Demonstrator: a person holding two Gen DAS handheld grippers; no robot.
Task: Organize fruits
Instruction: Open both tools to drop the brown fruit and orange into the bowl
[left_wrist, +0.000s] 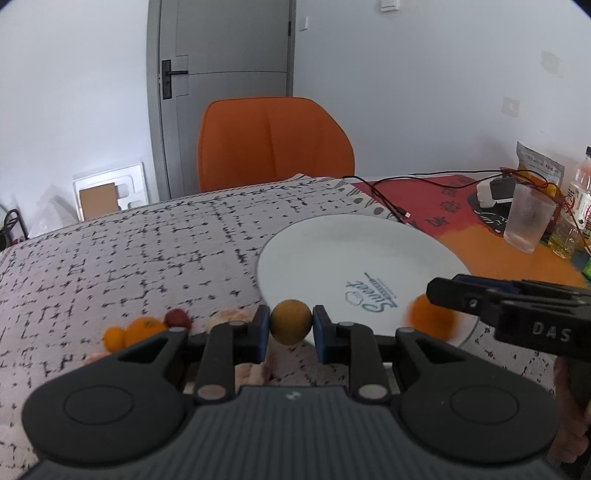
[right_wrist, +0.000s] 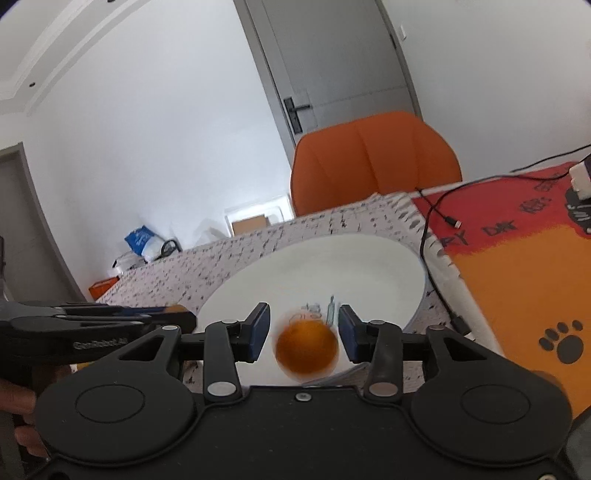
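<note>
- The left claw (left_wrist: 291, 326) is clamped on a small round yellow-brown fruit (left_wrist: 291, 322); both blue pads touch its sides, and it hangs just at the near rim of the plate.
- The right claw (right_wrist: 303, 332) has its fingers apart, with clear gaps on both sides of a blurred orange (right_wrist: 306, 349) that lies between them without touching either pad.
- In the left wrist view the same orange (left_wrist: 430, 319) shows as a blur over the near right part of the plate, just under the tip of the right claw (left_wrist: 443, 291).
- In the right wrist view the left claw (right_wrist: 184, 317) reaches in from the left edge, its tip at the plate's near left rim.
- The white plate (left_wrist: 332, 251) sits on the worktop and carries blue lettering on its near side.
- To the left of the left claw, a small cluster of fruit rests on the cloth: a little yellow-orange one (left_wrist: 113, 338), an orange one (left_wrist: 144, 329) just beside it, and a dark red one (left_wrist: 178, 319) behind them.
- The worktop is covered by a white cloth with black broken lines (left_wrist: 129, 251); to the right lies a red and orange mat (right_wrist: 517, 266).
- A black cable (right_wrist: 436, 280) runs along the plate's right side.
- A ribbed glass (left_wrist: 529, 218) stands on the mat well beyond the plate.
- An orange chair (left_wrist: 275, 140) stands behind the worktop, in front of a grey door (left_wrist: 225, 48).
</note>
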